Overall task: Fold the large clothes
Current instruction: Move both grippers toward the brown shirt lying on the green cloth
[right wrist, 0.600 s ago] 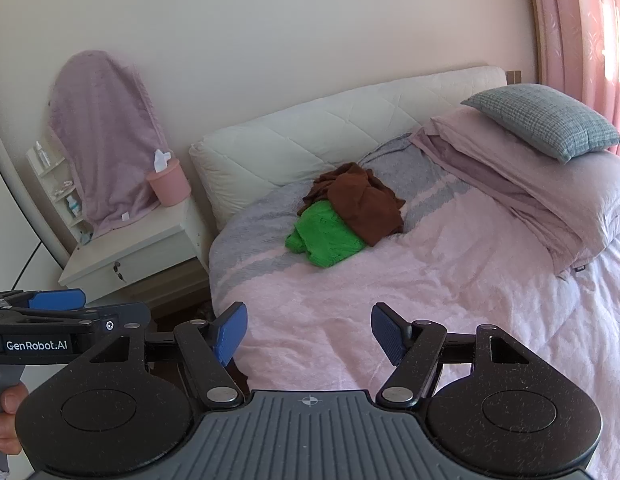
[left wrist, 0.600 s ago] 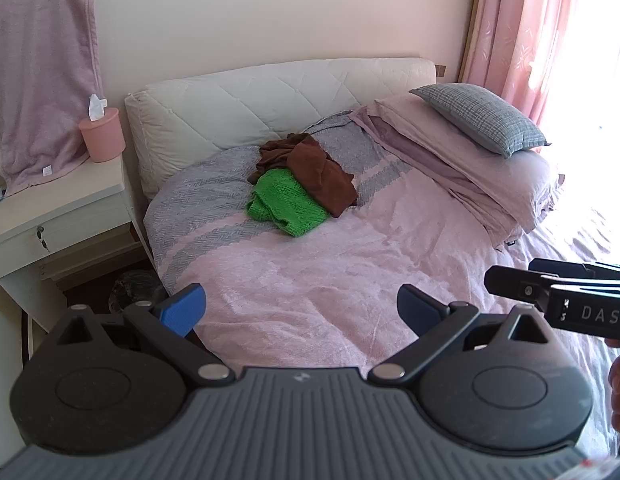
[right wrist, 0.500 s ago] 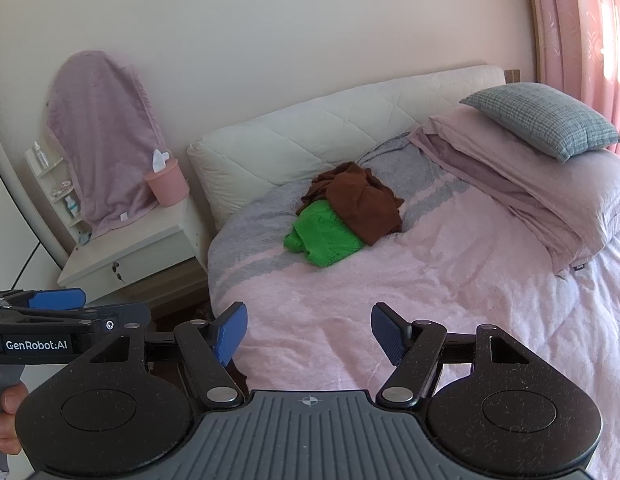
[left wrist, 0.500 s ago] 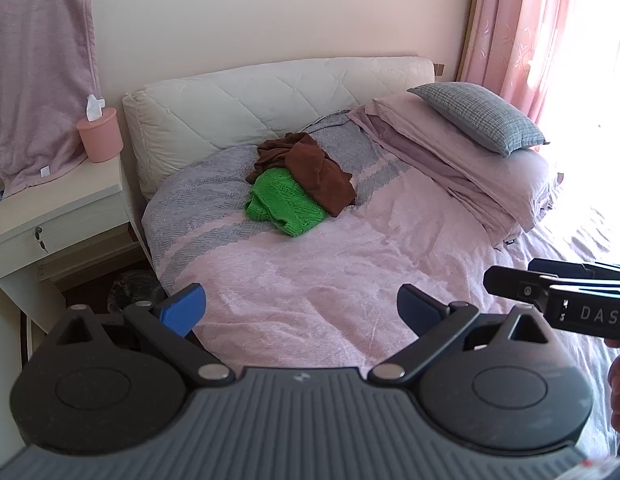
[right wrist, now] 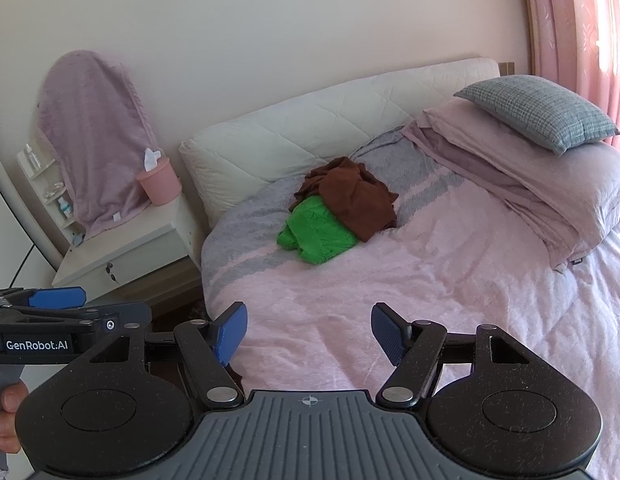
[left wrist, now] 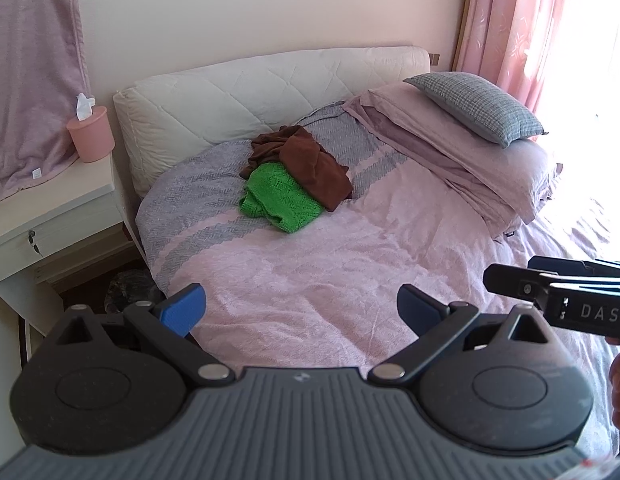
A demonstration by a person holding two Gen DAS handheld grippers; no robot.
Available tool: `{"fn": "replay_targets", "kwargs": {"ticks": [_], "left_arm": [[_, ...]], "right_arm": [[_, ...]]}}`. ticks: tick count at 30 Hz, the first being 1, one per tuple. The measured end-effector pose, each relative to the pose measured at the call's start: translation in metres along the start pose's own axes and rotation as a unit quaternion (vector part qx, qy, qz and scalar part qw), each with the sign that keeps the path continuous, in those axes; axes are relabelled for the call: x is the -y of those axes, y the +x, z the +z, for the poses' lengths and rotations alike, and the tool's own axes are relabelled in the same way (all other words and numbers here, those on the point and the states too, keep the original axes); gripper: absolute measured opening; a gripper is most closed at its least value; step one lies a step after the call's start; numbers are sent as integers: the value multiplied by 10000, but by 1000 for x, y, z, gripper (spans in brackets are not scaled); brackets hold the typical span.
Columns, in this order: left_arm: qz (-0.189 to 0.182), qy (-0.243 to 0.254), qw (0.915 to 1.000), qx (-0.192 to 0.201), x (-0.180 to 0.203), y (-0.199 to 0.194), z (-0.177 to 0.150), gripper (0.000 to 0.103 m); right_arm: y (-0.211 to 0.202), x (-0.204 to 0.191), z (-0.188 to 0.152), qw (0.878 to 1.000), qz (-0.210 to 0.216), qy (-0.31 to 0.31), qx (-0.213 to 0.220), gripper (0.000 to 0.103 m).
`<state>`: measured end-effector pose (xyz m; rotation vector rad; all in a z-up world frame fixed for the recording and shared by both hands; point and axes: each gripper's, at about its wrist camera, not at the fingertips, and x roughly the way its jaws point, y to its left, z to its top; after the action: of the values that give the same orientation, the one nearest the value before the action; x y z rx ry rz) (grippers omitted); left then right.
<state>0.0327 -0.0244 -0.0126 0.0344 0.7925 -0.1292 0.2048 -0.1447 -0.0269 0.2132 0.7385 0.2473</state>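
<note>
Clothes pile sits mid-frame on the pink bedspread (left wrist: pixel 310 280): brown garment (left wrist: pixel 310 162) overlapping green knit (left wrist: pixel 280 198), near the white headboard (left wrist: pixel 250 92). Left gripper (left wrist: pixel 302 304) at lower center, jaws wide apart, empty. Right gripper (right wrist: pixel 308 330) also at bottom, jaws apart, nothing between. Both well short of the pile.

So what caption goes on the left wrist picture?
Open left gripper faces a brown garment lying over a green one on the bed.

A pink tissue holder (left wrist: pixel 91 139) sits on the white nightstand (left wrist: pixel 50 204) far left (towel-draped); a grey checked pillow (left wrist: pixel 476 106) lies far right.
</note>
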Motion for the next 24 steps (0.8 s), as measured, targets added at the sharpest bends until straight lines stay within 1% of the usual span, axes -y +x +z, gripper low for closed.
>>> {"fn": "replay_targets", "kwargs": {"ticks": [7, 13, 18, 24], "left_arm": [[-34, 62, 10000, -39, -2, 19, 13, 101], [-131, 151, 9998, -92, -8, 46, 33, 101], [-247, 290, 9991, -160, -12, 77, 54, 101], [-443, 447, 9973, -369, -26, 128, 84, 101]], "right_arm": [[17, 4, 11, 10000, -53, 80, -25, 66], [36, 10, 24, 9997, -130, 194, -12, 66], [59, 18, 37, 9990, -283, 354, 8, 66], [100, 23, 58, 9968, -543, 567, -118, 66]]}}
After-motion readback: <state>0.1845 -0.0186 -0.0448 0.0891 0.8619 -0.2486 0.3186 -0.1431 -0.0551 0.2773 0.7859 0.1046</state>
